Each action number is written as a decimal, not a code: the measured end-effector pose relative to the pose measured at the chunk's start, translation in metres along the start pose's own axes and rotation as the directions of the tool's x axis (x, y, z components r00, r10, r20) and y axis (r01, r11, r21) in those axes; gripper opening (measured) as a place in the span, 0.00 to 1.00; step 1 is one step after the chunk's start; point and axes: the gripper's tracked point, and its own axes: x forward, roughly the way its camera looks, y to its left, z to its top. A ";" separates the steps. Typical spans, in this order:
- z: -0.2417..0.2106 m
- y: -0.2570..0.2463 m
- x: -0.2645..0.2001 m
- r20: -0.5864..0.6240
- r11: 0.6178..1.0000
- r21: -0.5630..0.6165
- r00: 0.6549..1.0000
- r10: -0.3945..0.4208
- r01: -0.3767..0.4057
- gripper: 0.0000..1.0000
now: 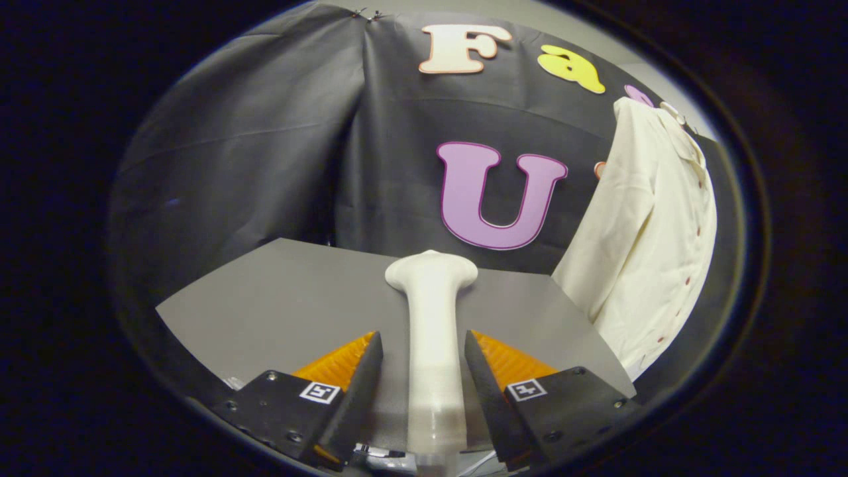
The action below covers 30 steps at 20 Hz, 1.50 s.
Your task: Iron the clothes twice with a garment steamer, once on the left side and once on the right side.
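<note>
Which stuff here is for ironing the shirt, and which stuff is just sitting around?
For the job:
- white garment steamer, standing between the open fingers, which flank it without clearly pressing on it
- cream shirt, hanging beyond the fingers, off to the right of the steamer

Just there:
- grey table
- black cloth wall

- Ahead of you, the black cloth wall (265, 152) hangs in soft folds, meeting at a corner.
- Below it lies your plain grey surface (291, 305), evenly lit.
</note>
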 end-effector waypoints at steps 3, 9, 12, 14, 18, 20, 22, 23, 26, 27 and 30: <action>-0.005 0.002 0.006 -0.010 1.000 -0.010 1.000 0.001 -0.001 0.65; 0.003 -0.006 -0.006 0.078 0.998 0.059 0.997 -0.002 -0.003 0.36; 0.003 -0.006 -0.024 0.099 0.995 0.092 0.995 0.033 -0.042 0.35; 0.012 -0.014 -0.045 0.162 0.996 0.076 0.986 0.027 -0.040 0.35; 0.037 -0.037 -0.090 0.284 0.998 0.046 0.958 0.029 -0.044 0.34; 0.048 -0.054 -0.110 0.332 0.997 0.057 0.943 0.030 -0.052 0.34; 0.057 -0.075 -0.127 0.373 0.997 0.058 0.928 0.020 -0.045 0.34; 0.061 -0.084 -0.134 0.389 0.998 0.051 0.921 0.014 -0.037 0.34; 0.071 -0.109 -0.149 0.429 0.999 0.030 0.903 -0.002 -0.012 0.34; 0.074 -0.117 -0.153 0.439 1.000 0.026 0.898 -0.008 -0.004 0.34; 0.082 -0.140 -0.160 0.460 0.999 0.031 0.888 -0.025 0.012 0.34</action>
